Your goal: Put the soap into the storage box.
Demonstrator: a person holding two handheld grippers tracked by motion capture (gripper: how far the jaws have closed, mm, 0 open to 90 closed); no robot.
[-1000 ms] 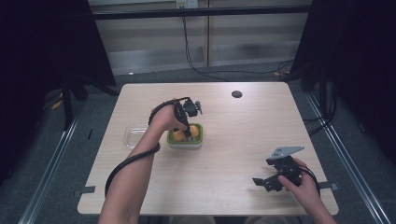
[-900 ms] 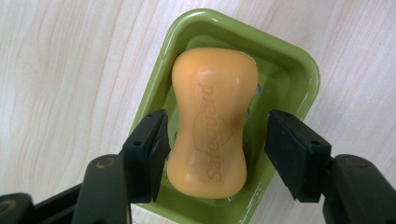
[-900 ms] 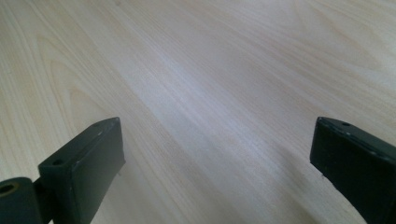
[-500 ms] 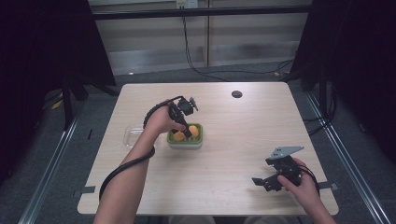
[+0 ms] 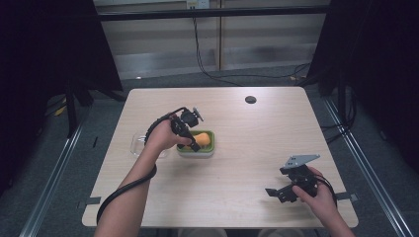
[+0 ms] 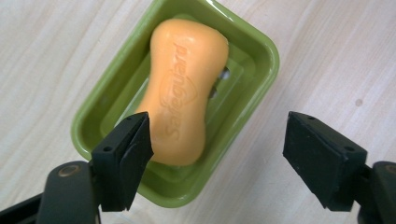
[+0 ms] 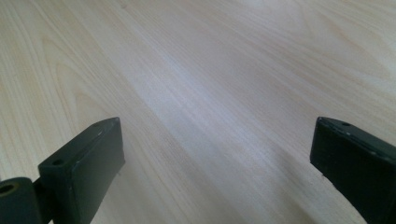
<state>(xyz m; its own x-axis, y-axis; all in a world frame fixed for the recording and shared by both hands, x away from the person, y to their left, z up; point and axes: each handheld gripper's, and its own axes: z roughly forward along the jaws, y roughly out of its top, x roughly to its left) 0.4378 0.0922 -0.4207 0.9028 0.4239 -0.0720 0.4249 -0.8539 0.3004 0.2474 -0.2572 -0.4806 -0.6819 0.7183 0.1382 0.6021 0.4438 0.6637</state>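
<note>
An orange soap bar lies in a green soap dish near the table's middle; the same soap and dish appear in the high view. My left gripper hovers just above the dish, open, jaws wide apart with nothing between them, and it is also seen from above as the left gripper. Near the front right edge my right gripper rests low over bare wood, and the right gripper is open and holds nothing.
A clear plastic lid or tray lies left of the dish, partly under the left hand. A dark round hole sits at the table's far side. Bare wood spreads between the two grippers.
The left gripper has drifted slightly left and toward me, staying over the green dish. The right gripper has not moved.
</note>
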